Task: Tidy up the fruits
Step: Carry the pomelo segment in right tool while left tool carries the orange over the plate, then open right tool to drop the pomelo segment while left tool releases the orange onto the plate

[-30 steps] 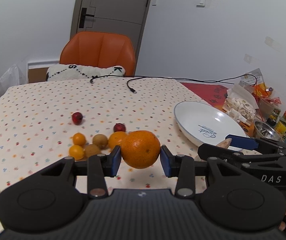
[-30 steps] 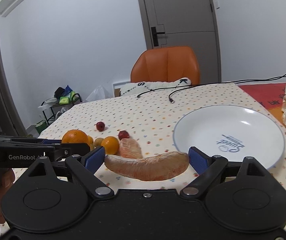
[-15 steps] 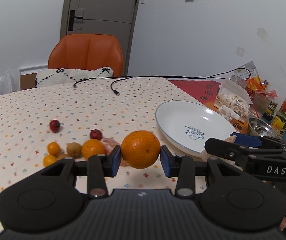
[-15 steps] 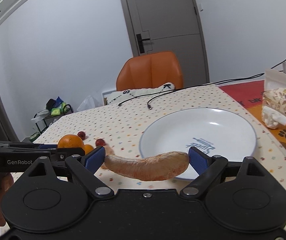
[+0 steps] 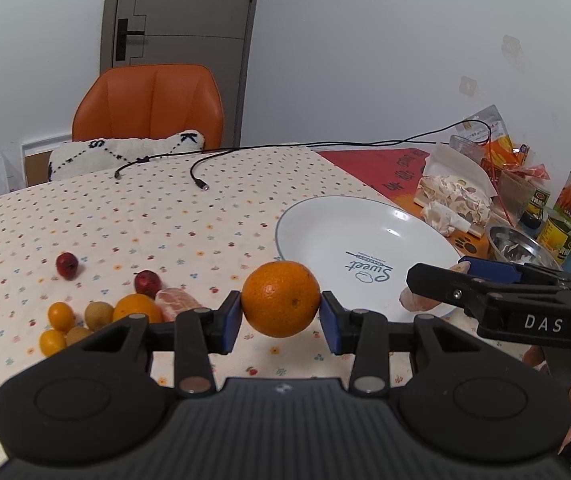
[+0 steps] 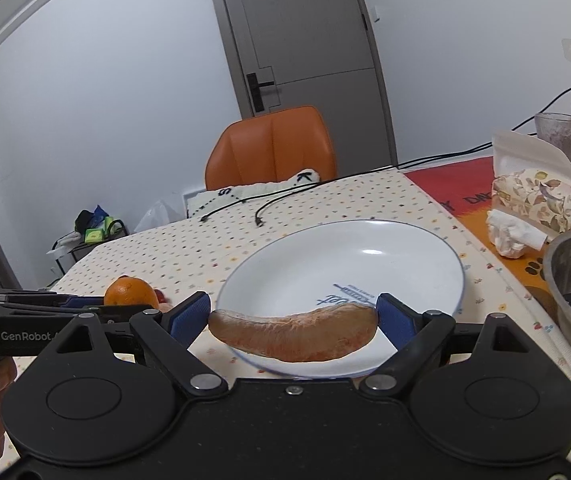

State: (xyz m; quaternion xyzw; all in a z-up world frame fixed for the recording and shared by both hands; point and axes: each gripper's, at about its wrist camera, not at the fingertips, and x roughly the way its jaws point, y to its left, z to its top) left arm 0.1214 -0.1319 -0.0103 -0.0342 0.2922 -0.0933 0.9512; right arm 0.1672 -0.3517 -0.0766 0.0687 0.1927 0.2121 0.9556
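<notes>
orange (image 5: 280,299) clamped in left hand-held gripper (image 5: 280,322); right hand-held gripper (image 6: 293,320) grips peeled segment (image 6: 293,332).

A table (image 5: 205,216) in a dotted cloth bears a white plate (image 5: 325,220), loose small fruits (image 5: 97,314), cables (image 5: 199,172) and a steel bowl (image 6: 565,264).

Both wrist cameras look forward along their fingers (low, close), sharing the plate (image 5: 325,216).

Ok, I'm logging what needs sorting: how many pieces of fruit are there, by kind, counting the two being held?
Whole oranges: 2
Peeled citrus segments: 2
Small red fruits: 2
Small yellow-orange fruits: 2
Small brown fruits: 2
Total: 10
</notes>
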